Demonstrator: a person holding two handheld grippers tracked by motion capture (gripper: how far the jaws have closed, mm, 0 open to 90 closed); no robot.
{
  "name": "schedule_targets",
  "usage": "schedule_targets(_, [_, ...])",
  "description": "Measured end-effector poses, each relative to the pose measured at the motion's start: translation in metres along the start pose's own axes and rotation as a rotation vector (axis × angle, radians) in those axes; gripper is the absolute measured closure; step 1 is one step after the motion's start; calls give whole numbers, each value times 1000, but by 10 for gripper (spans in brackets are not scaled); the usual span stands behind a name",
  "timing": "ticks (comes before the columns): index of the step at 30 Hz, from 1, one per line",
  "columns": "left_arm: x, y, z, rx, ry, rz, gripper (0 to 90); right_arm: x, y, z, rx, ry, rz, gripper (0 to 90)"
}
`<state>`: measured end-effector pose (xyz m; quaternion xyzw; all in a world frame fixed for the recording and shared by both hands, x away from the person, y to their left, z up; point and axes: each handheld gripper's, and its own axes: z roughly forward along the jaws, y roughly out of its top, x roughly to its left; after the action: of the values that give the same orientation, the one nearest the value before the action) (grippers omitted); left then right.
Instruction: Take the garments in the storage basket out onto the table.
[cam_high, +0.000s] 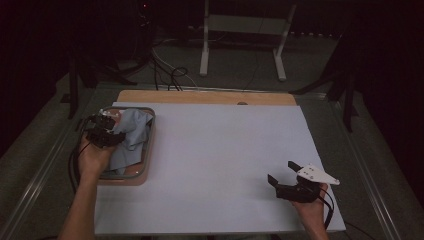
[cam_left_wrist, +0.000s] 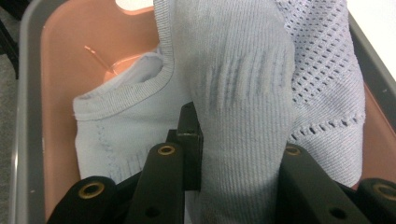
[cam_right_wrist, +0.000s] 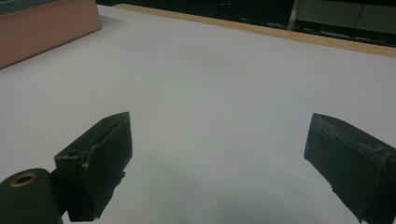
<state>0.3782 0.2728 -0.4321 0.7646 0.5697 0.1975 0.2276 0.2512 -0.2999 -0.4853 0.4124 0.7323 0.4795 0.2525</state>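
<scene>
High view: pink tray (cam_high: 145, 170) w/ grey rim sits at left edge of the white table (cam_high: 220, 160), pale blue knit clothes (cam_high: 131, 137) piled inside. Left gripper (cam_high: 107, 131) is down in the tray; in left gripper view its jaws are clamped on a ribbed fold of sock (cam_left_wrist: 243, 116), mesh-knit piece alongside. Right gripper (cam_high: 284, 172) rests near table's right front, jaws wide apart, nothing btwn them, well apart from tray.
</scene>
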Motion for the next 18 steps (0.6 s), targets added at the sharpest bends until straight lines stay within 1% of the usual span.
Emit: schedule_targets(18, [1,2,-14,-43,2,10,746,-1,0,-1,-4,-6,4,78])
